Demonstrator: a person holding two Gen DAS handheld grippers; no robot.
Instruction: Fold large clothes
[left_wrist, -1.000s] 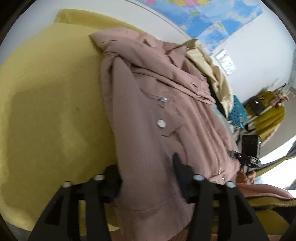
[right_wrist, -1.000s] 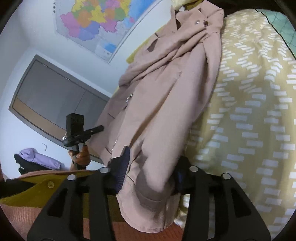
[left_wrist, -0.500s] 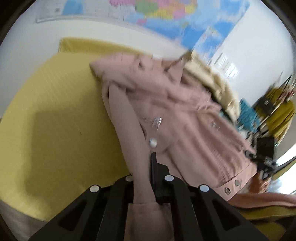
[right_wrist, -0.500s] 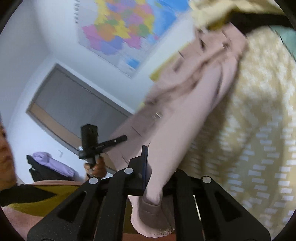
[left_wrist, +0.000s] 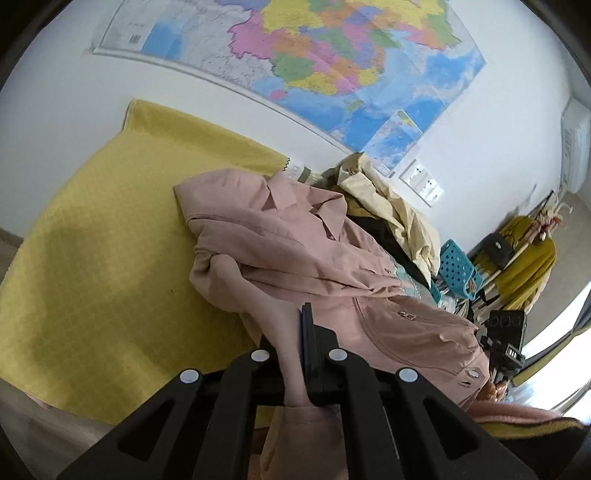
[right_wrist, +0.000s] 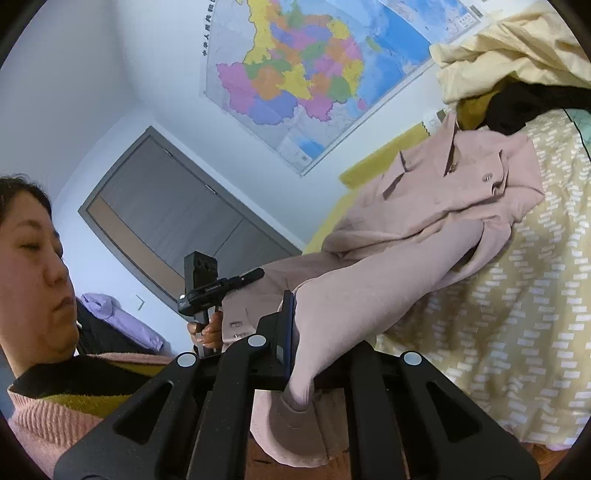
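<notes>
Both grippers, the left gripper and the right gripper, are clamped on the hem of the pink jacket, which drapes mid-frame over the yellow bed. Soft, floppy and fairly heavy, it is best held at hem corners. Only the right view shows the person.

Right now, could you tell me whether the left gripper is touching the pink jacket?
Touching: the left wrist view shows the left gripper shut on a fold of the pink jacket.
</notes>
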